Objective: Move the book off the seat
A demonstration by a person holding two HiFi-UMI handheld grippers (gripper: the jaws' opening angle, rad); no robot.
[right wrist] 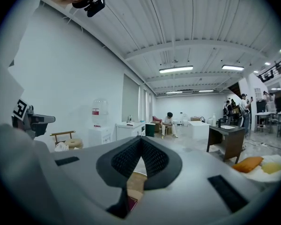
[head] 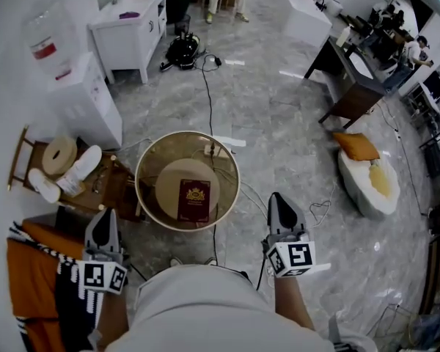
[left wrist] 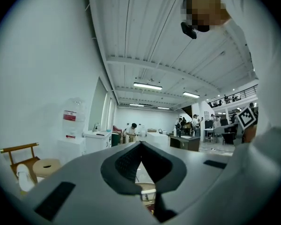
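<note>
— Lying flat on the round seat, a dark red book with a gold crest.
— Left gripper, right gripper?
— Hanging near the seat, one each side, both pinched tight, holding nothing.

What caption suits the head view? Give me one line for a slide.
Left gripper and right gripper, both shut and empty, short of the red book on the round seat.

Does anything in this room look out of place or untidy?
Yes. A dark red book lies flat on the round seat, where a person would sit. A black cable also trails loose across the floor toward the seat. Nothing looks spilled or broken.
</note>
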